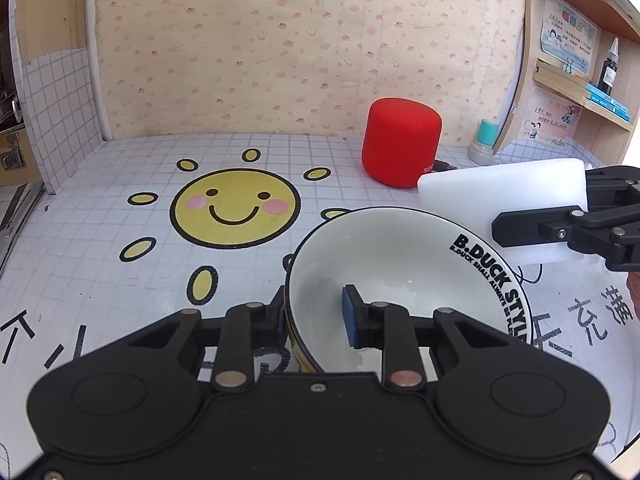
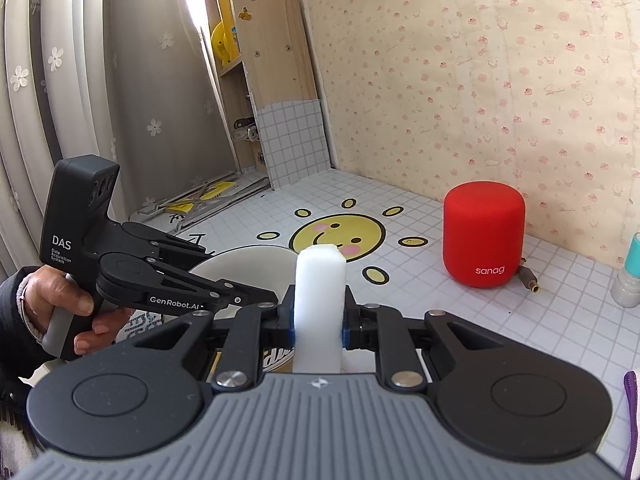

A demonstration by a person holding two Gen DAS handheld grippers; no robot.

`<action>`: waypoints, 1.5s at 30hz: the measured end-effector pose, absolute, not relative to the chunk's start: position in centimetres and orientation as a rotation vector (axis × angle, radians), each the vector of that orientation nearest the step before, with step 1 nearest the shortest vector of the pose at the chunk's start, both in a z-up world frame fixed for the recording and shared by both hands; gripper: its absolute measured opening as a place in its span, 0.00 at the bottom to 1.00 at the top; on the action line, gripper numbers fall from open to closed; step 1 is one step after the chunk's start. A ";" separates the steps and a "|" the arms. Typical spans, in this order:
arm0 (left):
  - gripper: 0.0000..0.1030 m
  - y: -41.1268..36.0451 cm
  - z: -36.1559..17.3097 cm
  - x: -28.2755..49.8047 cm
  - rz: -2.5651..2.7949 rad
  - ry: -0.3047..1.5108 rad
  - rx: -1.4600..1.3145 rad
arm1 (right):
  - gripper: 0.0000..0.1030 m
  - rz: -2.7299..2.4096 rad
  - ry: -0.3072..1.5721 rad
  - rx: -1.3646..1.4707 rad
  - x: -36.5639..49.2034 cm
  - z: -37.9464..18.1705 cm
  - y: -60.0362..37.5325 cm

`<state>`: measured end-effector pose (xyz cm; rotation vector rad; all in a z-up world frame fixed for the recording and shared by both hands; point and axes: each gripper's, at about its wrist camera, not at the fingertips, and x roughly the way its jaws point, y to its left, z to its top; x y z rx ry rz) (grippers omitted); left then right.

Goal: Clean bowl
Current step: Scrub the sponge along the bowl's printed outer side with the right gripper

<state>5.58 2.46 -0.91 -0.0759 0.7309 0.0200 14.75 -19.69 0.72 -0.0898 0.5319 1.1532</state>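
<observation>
Up close, our left tool (image 1: 316,316) is clamped on the rim of the bowl (image 1: 404,280), with one blue-padded finger (image 1: 351,316) inside against the white inner wall and the other outside it. We see the bowl tipped up on its side over the counter (image 1: 120,280), its opening turned toward the right, and black lettering runs along its inner rim. Just beside that rim, on its far right, our right tool (image 2: 319,322) squeezes a white sponge (image 2: 319,300), a thick block that stands on edge between the two fingers; from the left wrist view the sponge (image 1: 504,196) hangs close above the bowl's upper edge, and we cannot tell whether the two touch. From the right wrist view a hand (image 2: 72,300) grips the handle of the left tool. Farther out, a yellow smiling sun (image 1: 235,208) is printed on the grid-patterned counter. Behind it to the right stands a red speaker (image 1: 401,142), upright, with a small teal-capped bottle (image 1: 483,142) farther right near the wooden shelf (image 1: 576,80). At the back, we see a wall covered in pale flowered paper (image 1: 300,40).
</observation>
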 end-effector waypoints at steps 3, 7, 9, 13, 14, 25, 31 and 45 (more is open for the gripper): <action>0.27 2.8 -0.6 5.6 0.006 0.719 -0.055 | 0.20 1.152 0.531 -0.091 14.7 0.7 -19.8; 0.27 3.1 -0.2 6.0 -0.030 0.720 -0.043 | 0.20 1.150 0.529 -0.095 14.7 0.7 -19.8; 0.27 3.0 -0.1 6.1 -0.039 0.720 -0.036 | 0.20 1.150 0.528 -0.101 14.7 0.7 -19.8; 0.27 2.9 -0.1 6.3 -0.056 0.720 -0.022 | 0.20 1.155 0.536 -0.116 14.9 0.7 -19.5; 0.27 3.0 -0.1 6.4 -0.062 0.723 -0.026 | 0.20 1.156 0.540 -0.121 15.0 0.8 -19.4; 0.27 3.3 -0.4 7.3 -0.124 0.750 -0.036 | 0.20 1.185 0.560 -0.181 16.4 1.5 -17.0; 0.27 3.2 -0.5 7.3 -0.136 0.753 -0.026 | 0.20 1.206 0.577 -0.185 17.3 1.5 -15.5; 0.28 2.6 -0.4 6.7 -0.097 0.735 0.001 | 0.20 1.183 0.562 -0.151 16.6 1.3 -16.6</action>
